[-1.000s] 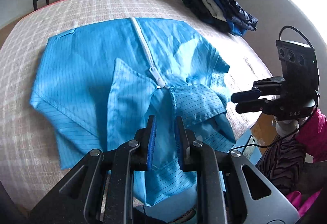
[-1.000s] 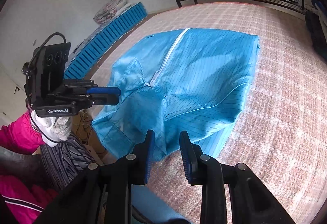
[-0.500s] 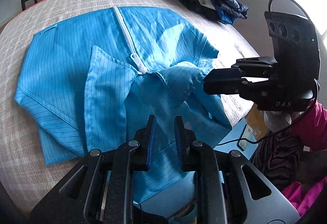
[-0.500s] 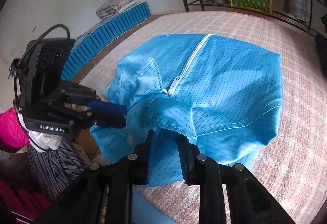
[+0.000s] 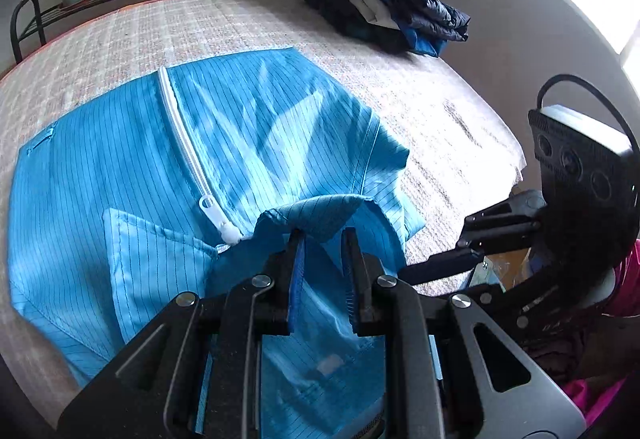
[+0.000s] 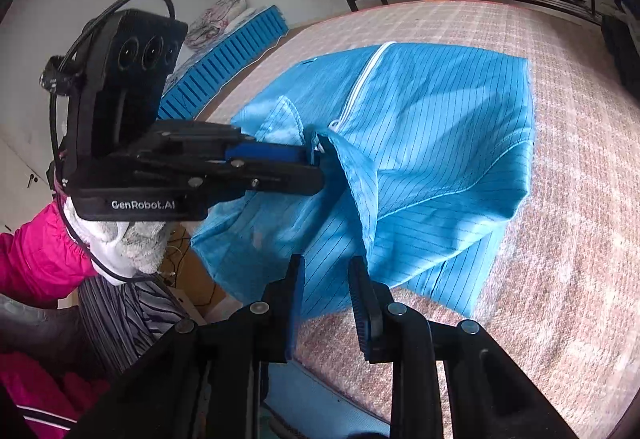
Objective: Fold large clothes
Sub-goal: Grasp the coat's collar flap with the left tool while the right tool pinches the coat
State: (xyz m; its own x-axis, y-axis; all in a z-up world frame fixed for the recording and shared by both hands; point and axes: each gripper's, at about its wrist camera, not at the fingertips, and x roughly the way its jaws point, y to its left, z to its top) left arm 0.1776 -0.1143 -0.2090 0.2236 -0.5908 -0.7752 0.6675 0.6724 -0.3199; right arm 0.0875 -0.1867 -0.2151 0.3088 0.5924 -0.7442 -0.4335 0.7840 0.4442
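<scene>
Two handheld grippers at a blue striped jacket's collar

Left gripper (image 5: 323, 237) jaws parted around the collar fold at frame centre; right gripper (image 6: 326, 265) jaws parted over cloth; blue zip jacket (image 5: 248, 143) spread across the checked bed (image 5: 224, 23)

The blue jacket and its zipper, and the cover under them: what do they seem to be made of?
The blue jacket looks like thin, smooth woven synthetic cloth: it has fine dark pinstripes, a slight sheen and crisp folds. Its zipper looks like white plastic, with a matte pull; I cannot be sure. The cover under them looks like a coarse, textured fabric in a pale checked pattern.
</scene>
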